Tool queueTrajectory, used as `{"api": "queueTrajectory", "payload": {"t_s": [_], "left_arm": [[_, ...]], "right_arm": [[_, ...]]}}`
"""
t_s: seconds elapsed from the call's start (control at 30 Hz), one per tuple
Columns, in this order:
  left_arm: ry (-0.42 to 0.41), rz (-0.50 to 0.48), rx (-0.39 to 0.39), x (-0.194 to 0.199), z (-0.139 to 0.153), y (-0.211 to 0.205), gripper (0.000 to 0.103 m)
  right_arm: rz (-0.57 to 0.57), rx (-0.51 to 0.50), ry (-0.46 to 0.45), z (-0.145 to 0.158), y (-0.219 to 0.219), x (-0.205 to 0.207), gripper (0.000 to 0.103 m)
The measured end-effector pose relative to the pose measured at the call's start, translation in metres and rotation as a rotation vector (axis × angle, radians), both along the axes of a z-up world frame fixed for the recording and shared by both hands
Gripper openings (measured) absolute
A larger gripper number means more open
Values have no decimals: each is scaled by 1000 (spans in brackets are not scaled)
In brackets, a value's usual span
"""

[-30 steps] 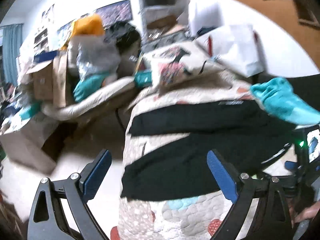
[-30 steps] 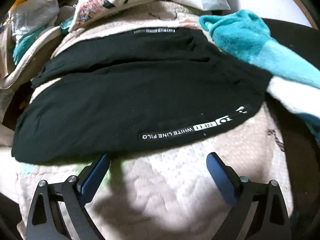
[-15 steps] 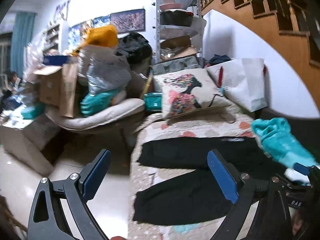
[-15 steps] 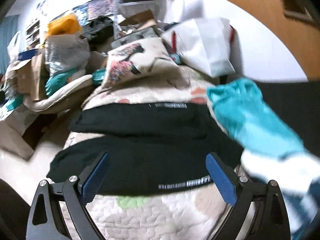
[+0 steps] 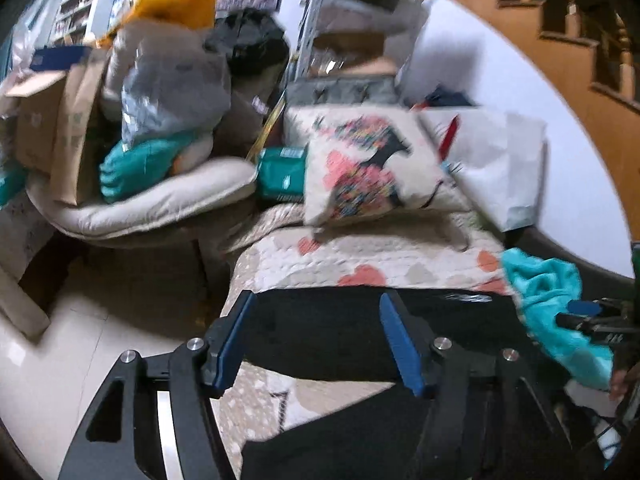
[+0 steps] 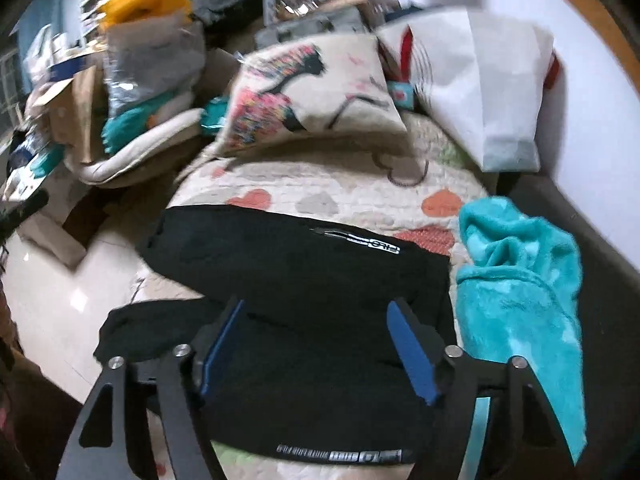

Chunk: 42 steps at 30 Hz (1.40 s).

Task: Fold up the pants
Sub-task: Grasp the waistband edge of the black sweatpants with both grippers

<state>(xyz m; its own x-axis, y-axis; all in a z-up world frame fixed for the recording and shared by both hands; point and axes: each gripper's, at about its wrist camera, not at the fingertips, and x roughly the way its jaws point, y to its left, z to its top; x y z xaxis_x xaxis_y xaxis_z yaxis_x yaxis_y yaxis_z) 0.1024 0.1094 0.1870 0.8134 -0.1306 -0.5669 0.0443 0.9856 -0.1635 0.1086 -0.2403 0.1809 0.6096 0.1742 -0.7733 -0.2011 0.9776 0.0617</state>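
Black pants point(image 6: 304, 264) lie spread across a quilted cover point(image 6: 340, 184), legs running to the left, with white lettering at the waist and along the near edge. My right gripper point(image 6: 317, 303) hovers over the middle of the pants. Its jaws are closing, and the blue pads show no cloth pinched between them. In the left wrist view the far leg point(image 5: 320, 332) crosses behind my left gripper point(image 5: 318, 296), and the near leg point(image 5: 340, 448) lies lower. The left jaws are closing too, with no cloth caught between the pads.
A teal fleece blanket point(image 6: 520, 300) lies just right of the pants. A printed pillow point(image 6: 312, 92) and a white bag point(image 6: 480, 80) sit at the back. A padded chair point(image 5: 140, 208) piled with boxes and bags stands left, beyond the pale floor point(image 5: 80, 340).
Both pairs of jaws have narrowed from wide open. The left view has swung in over the far leg. The right view has risen and pulled back, so pillow and clutter now show.
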Motion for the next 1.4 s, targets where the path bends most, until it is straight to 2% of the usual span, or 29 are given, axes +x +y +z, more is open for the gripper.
{"api": "queueTrajectory", "payload": {"t_s": [0.07, 0.23, 0.33, 0.5, 0.6, 0.67, 0.77, 0.83, 0.9, 0.97, 1.0, 1.03, 1.07, 1.1, 1.13, 1.17, 1.23, 1.4], "left_arm": [[57, 0, -7, 33, -22, 9, 63], [172, 26, -32, 104, -77, 35, 63], [221, 44, -83, 142, -106, 51, 63], [268, 24, -189, 191, -142, 69, 63], [283, 0, -217, 209, -155, 70, 63], [300, -37, -206, 218, -163, 65, 64], [335, -93, -146, 225, -175, 53, 67], [359, -116, -117, 228, -184, 45, 72], [342, -133, -94, 227, -186, 38, 78], [346, -137, -70, 227, -186, 32, 78], [352, -146, -53, 226, -185, 29, 73], [353, -145, -35, 225, -182, 28, 61], [351, -146, -26, 223, -180, 27, 50], [346, -169, -41, 220, -177, 26, 24], [344, -179, -48, 216, -172, 26, 19], [343, -182, -49, 213, -170, 26, 16], [337, -199, -61, 208, -164, 24, 14], [293, -178, -43, 195, -143, 25, 14]], "right_arm": [[12, 30, 43, -12, -6, 32, 76], [70, 6, 85, -40, 0, 102, 76], [98, -5, 119, -61, 6, 143, 76], [134, -15, 174, -93, 10, 195, 76], [150, 34, 210, -109, 4, 217, 76], [157, 66, 233, -118, -1, 226, 76], [169, 92, 266, -131, -7, 234, 76], [179, 105, 280, -137, -8, 237, 76], [185, 120, 286, -141, -9, 239, 77], [199, 131, 287, -143, -8, 238, 77], [216, 136, 290, -142, -6, 236, 76], [228, 138, 294, -142, -4, 234, 70], [241, 130, 295, -142, -1, 232, 57], [254, 122, 293, -142, 2, 229, 50], [259, 109, 294, -142, 5, 227, 33], [252, 98, 294, -143, 6, 225, 22], [234, 125, 297, -142, 4, 223, 16], [216, 78, 254, -124, 10, 208, 12]]}}
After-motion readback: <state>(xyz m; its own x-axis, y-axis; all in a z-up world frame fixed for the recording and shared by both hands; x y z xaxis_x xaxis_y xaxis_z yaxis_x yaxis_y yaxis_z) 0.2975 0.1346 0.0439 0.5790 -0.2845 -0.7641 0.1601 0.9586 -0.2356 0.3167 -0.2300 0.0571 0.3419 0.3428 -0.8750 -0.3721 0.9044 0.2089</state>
